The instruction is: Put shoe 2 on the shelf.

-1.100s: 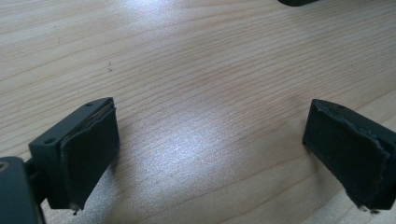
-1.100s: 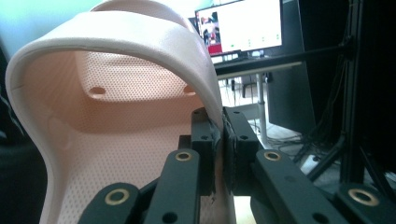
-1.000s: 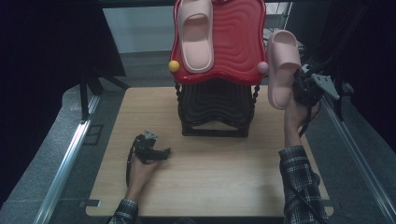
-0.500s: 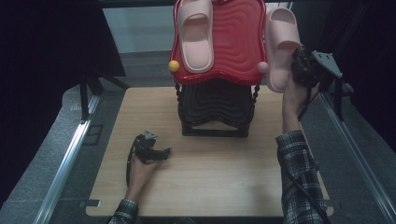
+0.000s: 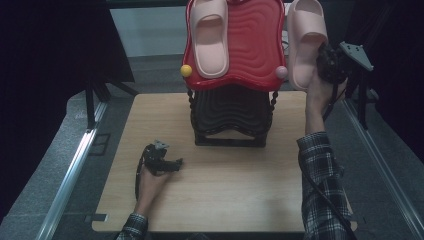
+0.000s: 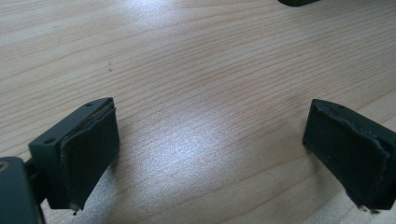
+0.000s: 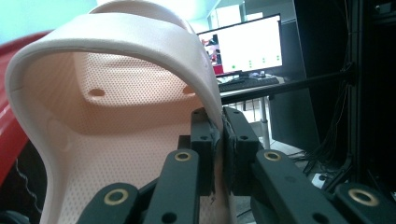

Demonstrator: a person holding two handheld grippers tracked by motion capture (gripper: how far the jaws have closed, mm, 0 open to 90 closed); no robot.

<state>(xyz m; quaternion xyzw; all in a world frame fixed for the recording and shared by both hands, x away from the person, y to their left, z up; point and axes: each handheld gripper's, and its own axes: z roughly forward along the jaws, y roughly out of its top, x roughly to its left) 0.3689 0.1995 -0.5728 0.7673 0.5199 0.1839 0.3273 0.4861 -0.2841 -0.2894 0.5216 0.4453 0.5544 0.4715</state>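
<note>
High view is showing the right gripper lifting a pink slipper beside the right edge of the red tray, above the bench's far right corner. Its jaws are pinching the slipper's side wall tightly. A second slipper is lying on the tray. The left gripper is resting near the bench's front left, jaws spread wide, gripping nothing.

I see a lit monitor on a desk behind the wooden table, with a yellow ball and a pink ball at the red tray's corners.
</note>
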